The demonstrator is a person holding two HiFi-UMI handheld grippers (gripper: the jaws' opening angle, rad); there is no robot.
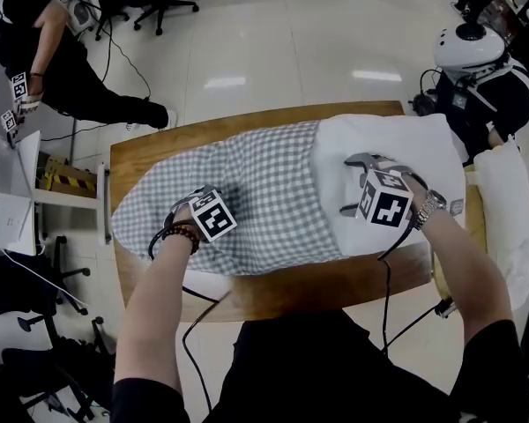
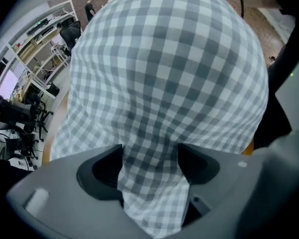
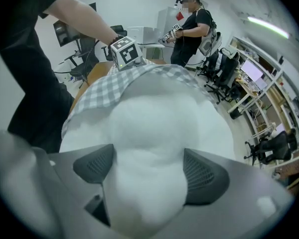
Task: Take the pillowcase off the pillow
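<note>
A grey-and-white checked pillowcase [image 1: 264, 192] covers the left part of a white pillow [image 1: 397, 144] lying across a wooden table [image 1: 335, 285]. The pillow's right end sticks out bare. My left gripper [image 1: 203, 210] points straight down onto the checked cloth. In the left gripper view the pillowcase [image 2: 164, 73] bulges up between the parted jaws of this gripper [image 2: 149, 163]. My right gripper [image 1: 357, 185] rests on the bare pillow end. In the right gripper view the white pillow [image 3: 154, 118] swells between the wide jaws of this gripper [image 3: 147, 168], with the pillowcase edge [image 3: 114, 88] beyond.
Another white pillow [image 1: 511, 210] lies off the table's right end. A person [image 1: 35, 51] holding grippers stands at the far left by a white box [image 1: 4, 192]. A white machine [image 1: 472, 47] stands at the far right. Cables [image 1: 194, 324] hang off the near table edge.
</note>
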